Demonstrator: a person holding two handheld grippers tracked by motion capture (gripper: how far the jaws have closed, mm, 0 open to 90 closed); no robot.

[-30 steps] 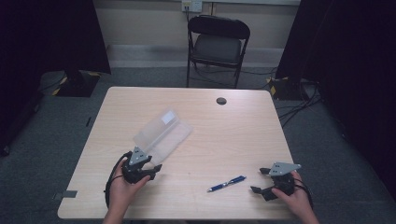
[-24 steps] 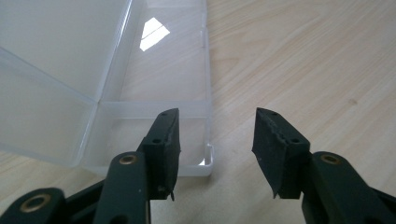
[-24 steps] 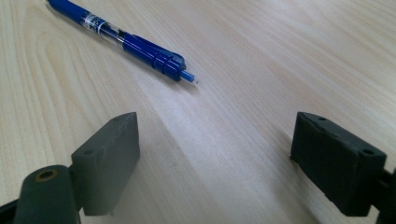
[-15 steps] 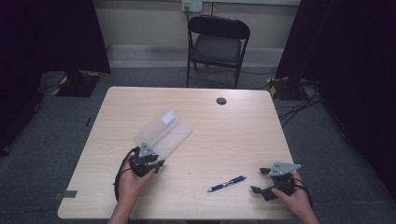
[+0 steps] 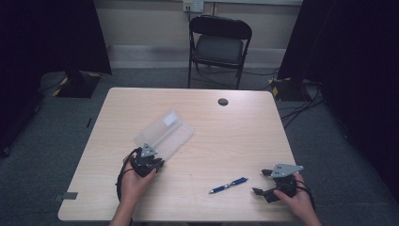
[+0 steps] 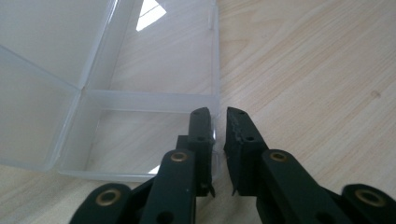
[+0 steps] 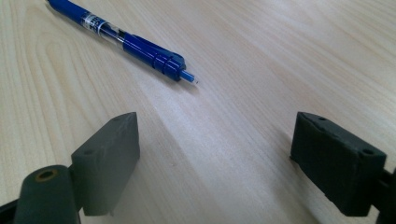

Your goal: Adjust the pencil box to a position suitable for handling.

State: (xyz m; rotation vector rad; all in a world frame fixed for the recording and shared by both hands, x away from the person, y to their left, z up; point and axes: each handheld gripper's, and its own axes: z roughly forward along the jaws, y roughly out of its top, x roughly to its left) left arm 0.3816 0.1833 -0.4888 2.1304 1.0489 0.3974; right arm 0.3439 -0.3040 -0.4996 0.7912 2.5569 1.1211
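High view, table (image 5: 244,141): pale wood grain, rounded corners, wide bare stretch across the middle and far half.
High view, clear box (image 5: 163,134): translucent plastic, lid open, left of centre, well apart from the blue pen (image 5: 228,185) near the front edge.
High view, right gripper (image 5: 266,182): near right corner, just right of the pen, not touching.
Left gripper view, left gripper (image 6: 219,122): black jaws clenched on the box's thin right wall, at its near corner.
Left gripper view, box (image 6: 116,93): smooth, glossy, open tray beside open lid.
Right gripper view, right gripper (image 7: 215,140): released, jaws wide, bare wood between.
Right gripper view, pen (image 7: 126,39): clear barrel, blue grip, tip out, far left of the jaws.
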